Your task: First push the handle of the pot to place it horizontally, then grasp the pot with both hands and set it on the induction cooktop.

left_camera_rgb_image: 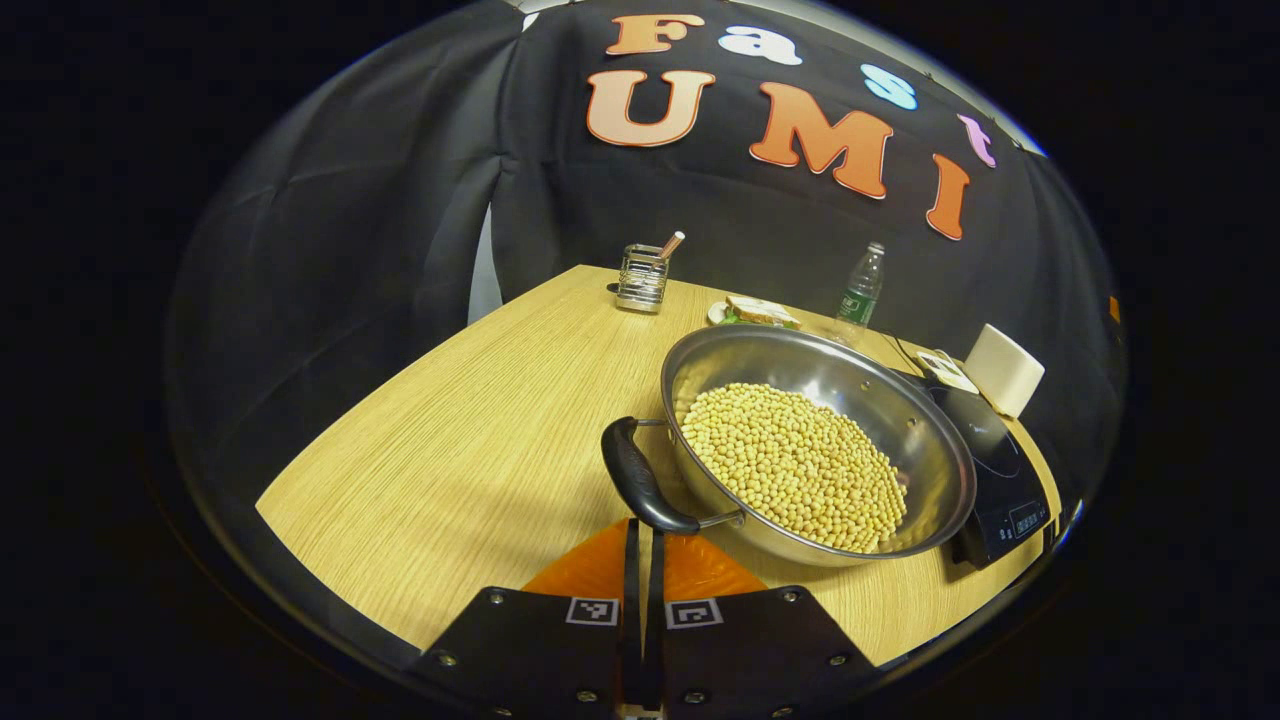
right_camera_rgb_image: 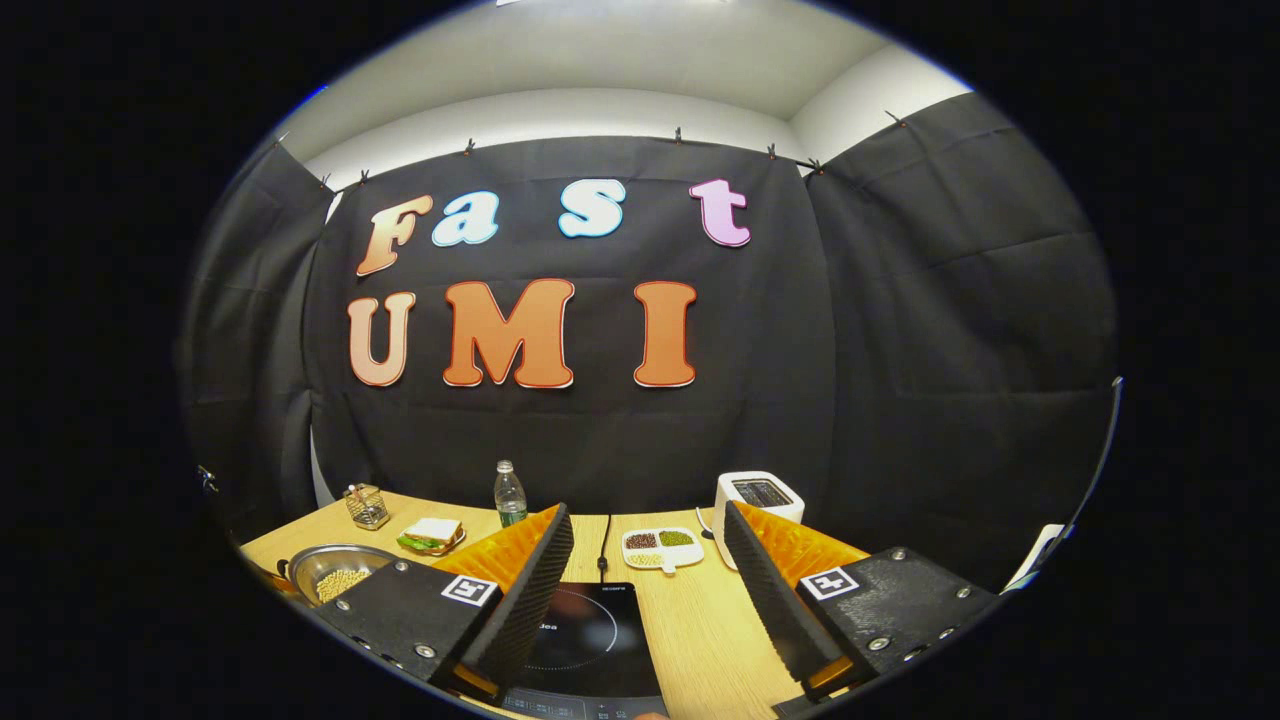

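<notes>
1. In the left gripper view, the left gripper (left_camera_rgb_image: 640,560) has its two fingers pressed together with only a thin slit between them, clenched on nothing; their tips end just short of the pot's handle.
2. The pot (left_camera_rgb_image: 900,400), a wide steel pan, sits on the wooden table (left_camera_rgb_image: 450,450) directly ahead of the left gripper and a little to its right. It is filled with pale yellow beans (left_camera_rgb_image: 790,465).
3. The pot's handle (left_camera_rgb_image: 635,480), a dark curved grip on two thin metal rods, faces the left gripper and lies just beyond its fingertips; I cannot tell whether they touch it.
4. The induction cooktop (left_camera_rgb_image: 1000,470) lies beyond the pot on its right side, its near edge hidden under the pot's rim.
5. In the right gripper view, the right gripper (right_camera_rgb_image: 645,590) is released, its fingers spread wide. The cooktop lies on the table between and below them, and the pot shows far to the left of this gripper.
6. Farther ahead of the left gripper stand a wire holder (left_camera_rgb_image: 642,277), a sandwich on a plate (left_camera_rgb_image: 758,312), a water bottle (left_camera_rgb_image: 860,288) and a white toaster (left_camera_rgb_image: 1003,368).
</notes>
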The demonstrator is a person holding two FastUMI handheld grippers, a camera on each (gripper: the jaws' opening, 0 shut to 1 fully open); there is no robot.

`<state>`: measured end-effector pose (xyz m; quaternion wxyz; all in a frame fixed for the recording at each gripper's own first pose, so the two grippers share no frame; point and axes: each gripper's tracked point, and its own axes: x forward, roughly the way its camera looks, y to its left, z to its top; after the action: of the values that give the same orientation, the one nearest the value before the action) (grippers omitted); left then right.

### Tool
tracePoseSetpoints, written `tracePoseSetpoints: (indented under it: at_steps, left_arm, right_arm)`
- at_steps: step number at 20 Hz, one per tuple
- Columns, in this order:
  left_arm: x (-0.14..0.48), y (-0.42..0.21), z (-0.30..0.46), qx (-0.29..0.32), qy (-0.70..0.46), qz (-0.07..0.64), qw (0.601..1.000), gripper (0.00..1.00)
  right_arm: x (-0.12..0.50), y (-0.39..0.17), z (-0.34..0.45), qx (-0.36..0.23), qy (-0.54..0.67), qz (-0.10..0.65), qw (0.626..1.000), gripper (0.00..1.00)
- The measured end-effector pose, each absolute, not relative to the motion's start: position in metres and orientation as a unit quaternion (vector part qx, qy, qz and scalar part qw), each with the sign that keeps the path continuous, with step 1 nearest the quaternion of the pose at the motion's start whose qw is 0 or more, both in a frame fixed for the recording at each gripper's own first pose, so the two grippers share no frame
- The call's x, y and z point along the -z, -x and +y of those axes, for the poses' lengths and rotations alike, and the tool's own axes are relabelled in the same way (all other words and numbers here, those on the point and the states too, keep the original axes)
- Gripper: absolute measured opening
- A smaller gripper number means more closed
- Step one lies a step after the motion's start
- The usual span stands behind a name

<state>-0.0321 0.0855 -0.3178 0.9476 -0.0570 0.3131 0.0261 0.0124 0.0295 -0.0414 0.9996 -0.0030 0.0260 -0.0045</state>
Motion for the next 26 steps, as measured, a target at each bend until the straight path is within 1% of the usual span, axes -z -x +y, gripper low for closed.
tracePoseSetpoints:
  at_steps: [13, 26]
  left_arm:
    - [0.319, 0.001, 0.106, -0.028, 0.058, 0.316, 0.947, 0.02]
    - [0.321, -0.025, 0.12, -0.029, 0.041, 0.317, 0.947, 0.02]
  right_arm:
    - [0.045, -0.021, 0.045, 0.013, 0.006, 0.033, 0.999, 0.94]
    - [0.069, -0.037, 0.054, 0.025, 0.014, 0.059, 0.998, 0.94]
